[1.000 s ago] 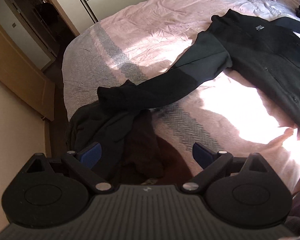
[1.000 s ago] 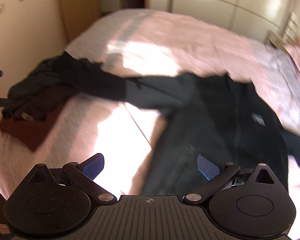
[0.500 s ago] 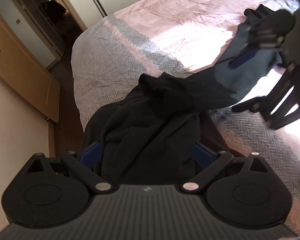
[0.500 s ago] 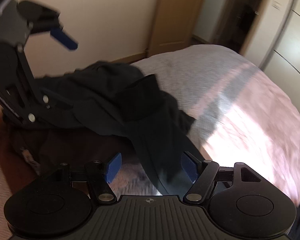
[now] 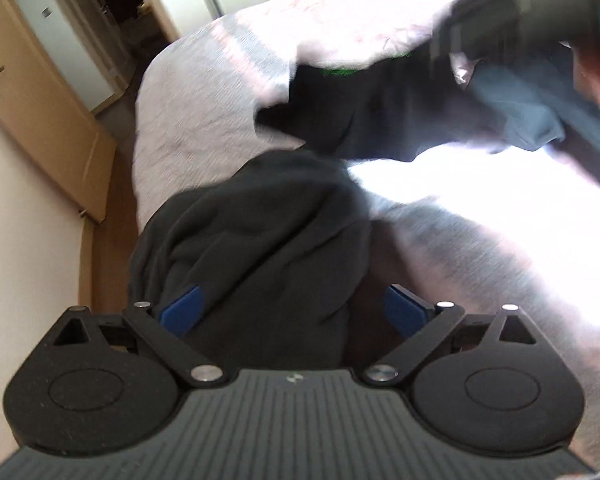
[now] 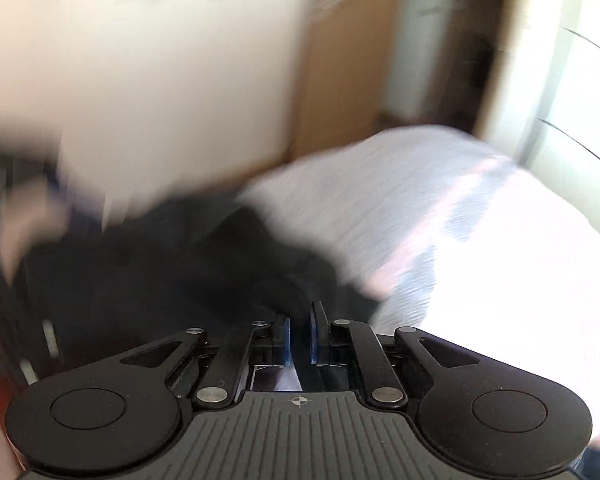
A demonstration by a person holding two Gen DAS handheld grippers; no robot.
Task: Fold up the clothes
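Nearest in the left wrist view, the left claw (image 5: pixel 292 312) stands wide apart, its blue pads either side of a crumpled dark grey garment (image 5: pixel 260 240) heaped at the bed's near edge. Beyond it a black sleeve (image 5: pixel 380 112) hangs lifted above the pinkish bedspread (image 5: pixel 220 120), blurred, with bright sunlight beneath. In the right wrist view, the right claw (image 6: pixel 299 336) is pinched together on dark fabric of the sleeve (image 6: pixel 260 264). Farther off stand a wooden door (image 5: pixel 40 120) and white wardrobe doors (image 6: pixel 572 100).

A pale pink bedspread (image 5: pixel 204 120) beside a wooden door (image 5: pixel 32 120) and white wardrobe (image 6: pixel 572 100).
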